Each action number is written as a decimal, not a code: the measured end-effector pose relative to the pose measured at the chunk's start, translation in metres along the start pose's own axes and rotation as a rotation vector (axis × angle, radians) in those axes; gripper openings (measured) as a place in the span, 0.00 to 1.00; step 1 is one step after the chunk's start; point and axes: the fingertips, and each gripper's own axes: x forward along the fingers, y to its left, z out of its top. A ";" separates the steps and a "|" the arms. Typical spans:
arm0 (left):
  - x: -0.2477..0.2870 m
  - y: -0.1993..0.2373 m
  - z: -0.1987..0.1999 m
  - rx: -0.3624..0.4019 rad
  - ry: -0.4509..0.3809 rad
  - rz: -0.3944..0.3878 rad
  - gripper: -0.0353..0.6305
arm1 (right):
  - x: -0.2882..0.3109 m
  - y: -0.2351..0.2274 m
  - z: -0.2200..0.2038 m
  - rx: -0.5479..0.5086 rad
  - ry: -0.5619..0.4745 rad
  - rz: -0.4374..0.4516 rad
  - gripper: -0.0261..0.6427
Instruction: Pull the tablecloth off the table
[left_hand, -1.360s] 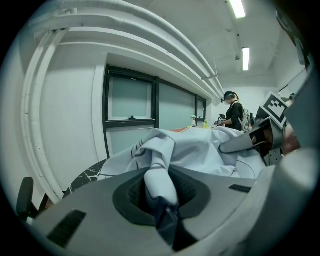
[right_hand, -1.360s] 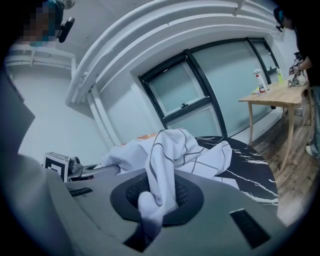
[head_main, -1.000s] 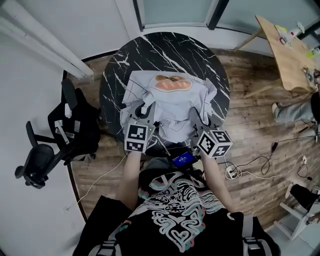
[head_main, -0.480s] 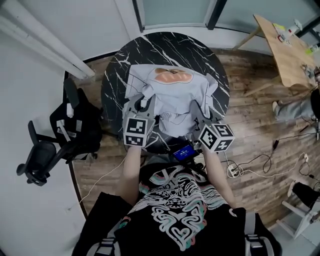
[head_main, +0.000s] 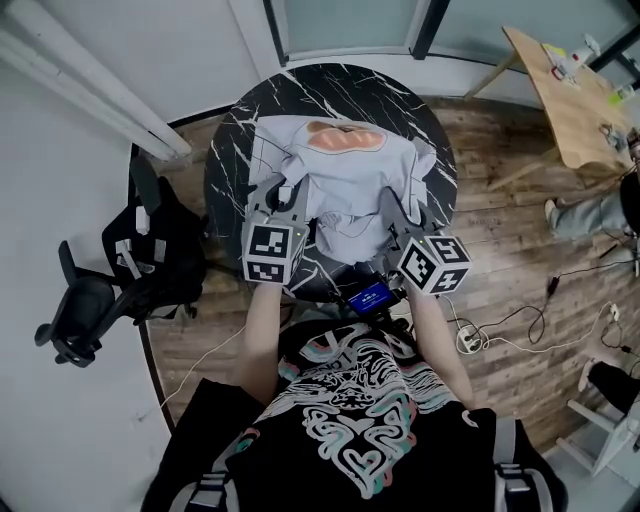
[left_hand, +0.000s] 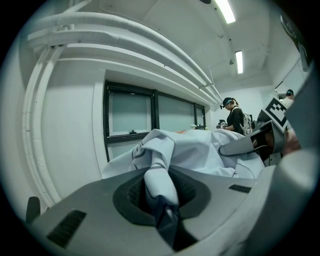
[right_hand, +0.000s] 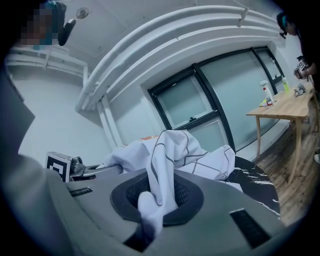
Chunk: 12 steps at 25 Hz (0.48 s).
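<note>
Black marble counter (head_main: 330, 100) on a wood floor (head_main: 500, 230) carries a bunched pale tablecloth (head_main: 345, 190). Left gripper (head_main: 285, 200) and right gripper (head_main: 397, 212) each have their fingers clamped on a fold of its near edge.

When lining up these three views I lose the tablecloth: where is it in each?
Head view: tablecloth bunched mid-frame on the black marble table.
Left gripper view: tablecloth at centre, a fold pinched in the left tool.
Right gripper view: tablecloth at centre, a fold pinched in the right tool.
Shared landmark: the dark-framed window beyond the table.
</note>
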 end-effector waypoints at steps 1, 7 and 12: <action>-0.001 0.000 0.001 0.002 -0.002 0.001 0.13 | -0.001 0.001 0.001 -0.003 -0.003 0.002 0.09; -0.008 -0.003 0.012 0.014 -0.017 0.002 0.13 | -0.006 0.008 0.010 -0.018 -0.024 0.013 0.09; -0.012 -0.004 0.020 0.019 -0.031 0.000 0.13 | -0.010 0.013 0.017 -0.027 -0.040 0.021 0.09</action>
